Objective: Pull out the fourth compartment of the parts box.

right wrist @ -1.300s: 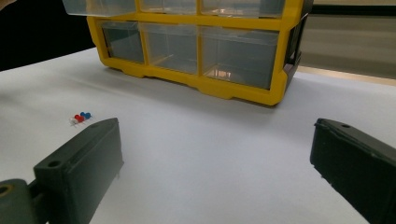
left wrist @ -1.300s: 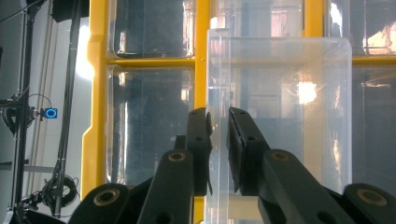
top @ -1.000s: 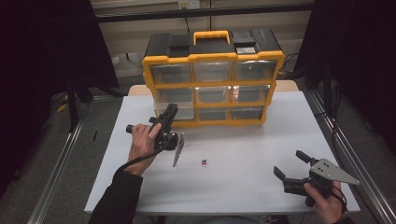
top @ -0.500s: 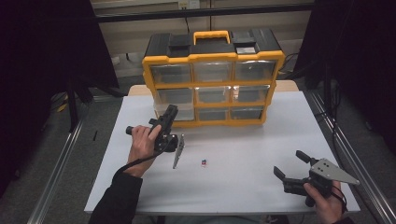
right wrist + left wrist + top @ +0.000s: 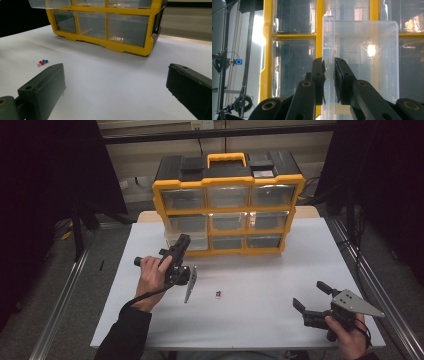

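Left hand-held gripper (image 5: 328,75) pinches clear drawer (image 5: 362,62) wall at yellow organizer (image 5: 227,205); right hand-held gripper (image 5: 314,303) spread wide; no legible writing.

No readable text.
No words, brand names, numbers or signs can be read on the yellow drawer cabinet (image 5: 227,205).

Your white table (image 5: 280,285) has a little cluster of push pins (image 5: 218,294) lying out in the open middle, red, blue and white ones touching each other. Behind them, at the far edge, sits the yellow organizer (image 5: 227,182) with its black top and orange carry handle (image 5: 227,157), well apart from the pins. You've got a metal rail (image 5: 65,290) running along the floor beside the table, and black curtains (image 5: 45,195) hanging further out.
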Available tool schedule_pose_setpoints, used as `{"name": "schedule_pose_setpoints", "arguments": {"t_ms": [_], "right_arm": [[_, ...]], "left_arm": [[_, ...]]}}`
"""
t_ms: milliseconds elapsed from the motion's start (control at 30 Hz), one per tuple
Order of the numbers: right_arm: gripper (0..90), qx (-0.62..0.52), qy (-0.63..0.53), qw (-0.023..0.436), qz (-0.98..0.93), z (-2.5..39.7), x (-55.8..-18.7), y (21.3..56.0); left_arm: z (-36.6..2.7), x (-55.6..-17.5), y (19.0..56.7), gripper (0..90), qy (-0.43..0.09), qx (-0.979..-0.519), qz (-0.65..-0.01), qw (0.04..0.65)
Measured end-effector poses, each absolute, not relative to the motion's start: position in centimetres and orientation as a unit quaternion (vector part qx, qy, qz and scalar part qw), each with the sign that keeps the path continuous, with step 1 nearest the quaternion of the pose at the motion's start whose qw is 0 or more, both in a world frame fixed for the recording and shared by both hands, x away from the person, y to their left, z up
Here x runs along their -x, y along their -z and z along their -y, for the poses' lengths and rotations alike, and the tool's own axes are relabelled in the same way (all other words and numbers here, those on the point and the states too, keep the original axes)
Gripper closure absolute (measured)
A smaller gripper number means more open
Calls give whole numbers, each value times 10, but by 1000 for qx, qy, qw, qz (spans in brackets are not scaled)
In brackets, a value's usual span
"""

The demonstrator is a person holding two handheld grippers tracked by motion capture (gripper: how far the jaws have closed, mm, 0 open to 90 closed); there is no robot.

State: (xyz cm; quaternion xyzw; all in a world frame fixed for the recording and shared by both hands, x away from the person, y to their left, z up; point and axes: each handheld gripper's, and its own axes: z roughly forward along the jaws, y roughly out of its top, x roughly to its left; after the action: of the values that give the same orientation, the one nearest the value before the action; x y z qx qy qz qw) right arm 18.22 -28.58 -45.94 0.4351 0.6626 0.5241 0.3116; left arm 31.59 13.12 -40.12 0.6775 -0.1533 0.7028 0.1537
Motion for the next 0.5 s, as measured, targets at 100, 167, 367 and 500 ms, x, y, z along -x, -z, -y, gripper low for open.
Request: {"name": "schedule_pose_setpoints", "arguments": {"t_ms": [100,167,367,500], "right_arm": [[18,-436,-524,312,-662,285,-182,459],[18,-436,-524,312,-662,285,-182,459],[17,-435,-524,311,-663,286,-182,459],[18,-435,-525,310,-663,286,-182,459]], "left_arm": [[-132,-315,402,797,-703,-676,155,157],[-132,-314,402,797,-703,-676,155,155],[-131,-312,402,797,-702,-678,155,152],[-132,-312,402,796,-702,-678,157,153]]}}
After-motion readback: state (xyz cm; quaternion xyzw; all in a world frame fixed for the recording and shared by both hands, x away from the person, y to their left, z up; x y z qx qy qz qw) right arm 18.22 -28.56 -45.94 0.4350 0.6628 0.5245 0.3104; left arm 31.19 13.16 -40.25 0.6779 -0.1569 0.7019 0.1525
